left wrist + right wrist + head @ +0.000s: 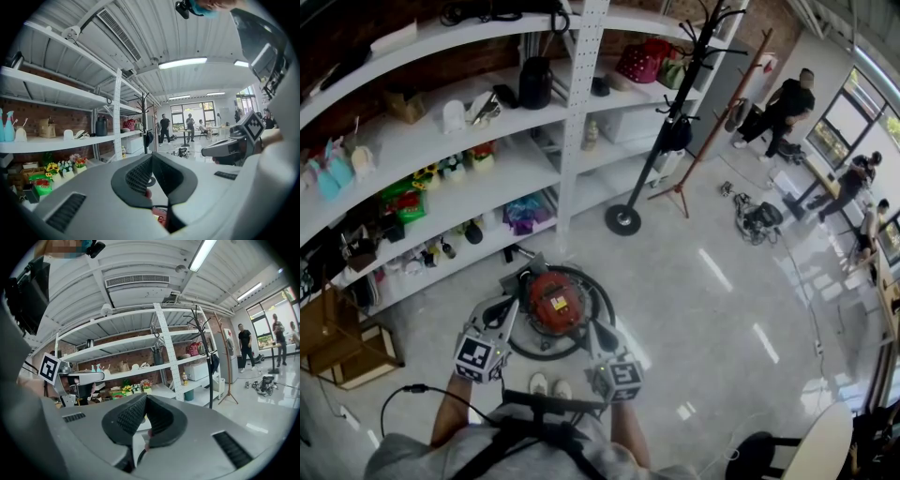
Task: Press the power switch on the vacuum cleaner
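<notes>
Though between left gripper (516, 305) and right gripper (594, 330), both closed, empty: round red-topped vacuum cleaner (555, 302).

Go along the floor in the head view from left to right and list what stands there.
wooden crate → red vacuum cleaner → black coat rack's round base → wooden coat stand's feet → small wheeled machine → person by the window
</notes>
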Available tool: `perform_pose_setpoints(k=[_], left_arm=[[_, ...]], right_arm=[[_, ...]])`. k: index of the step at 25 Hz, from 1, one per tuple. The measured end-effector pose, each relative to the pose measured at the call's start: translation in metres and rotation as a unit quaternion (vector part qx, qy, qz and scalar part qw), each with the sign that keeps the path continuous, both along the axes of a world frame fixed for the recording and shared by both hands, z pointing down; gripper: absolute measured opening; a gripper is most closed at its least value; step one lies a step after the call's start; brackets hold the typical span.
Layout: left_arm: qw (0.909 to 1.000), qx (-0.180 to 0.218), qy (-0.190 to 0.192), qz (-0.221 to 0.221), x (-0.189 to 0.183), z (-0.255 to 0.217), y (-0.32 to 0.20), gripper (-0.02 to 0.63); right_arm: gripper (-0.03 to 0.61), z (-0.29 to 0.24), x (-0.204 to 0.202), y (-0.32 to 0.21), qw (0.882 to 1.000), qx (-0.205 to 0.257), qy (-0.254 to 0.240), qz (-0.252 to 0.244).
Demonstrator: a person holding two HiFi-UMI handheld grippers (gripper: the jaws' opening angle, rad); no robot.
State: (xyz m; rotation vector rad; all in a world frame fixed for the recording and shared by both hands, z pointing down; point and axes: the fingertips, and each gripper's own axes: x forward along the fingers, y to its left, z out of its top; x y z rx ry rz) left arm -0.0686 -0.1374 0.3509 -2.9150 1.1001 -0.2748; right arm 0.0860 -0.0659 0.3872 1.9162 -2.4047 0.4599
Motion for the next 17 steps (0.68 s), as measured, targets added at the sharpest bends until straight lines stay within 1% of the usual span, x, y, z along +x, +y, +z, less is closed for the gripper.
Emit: perform_pose_setpoints(k=[3,8,17], left_arm=[[1.0,-0.004,0.001,0.003,0.001,0.001,-0.001,0.008],[0.9999,-0.001,-0.01,0.009,0.002,0.003,-0.003,0.008],[0.9999,-0.005,-0.006,0.011,0.0,0.002,-0.005,0.008]], right_arm=[[0.012,0.001,0.0,-0.001,1.0,-0.001,-0.002,0.003],[0.012,0.003,0.0,-0.002,1.0,-0.002,-0.004,0.005],[0.012,0.012,-0.002,-0.003,1.0,-0.013,0.009,0.002]])
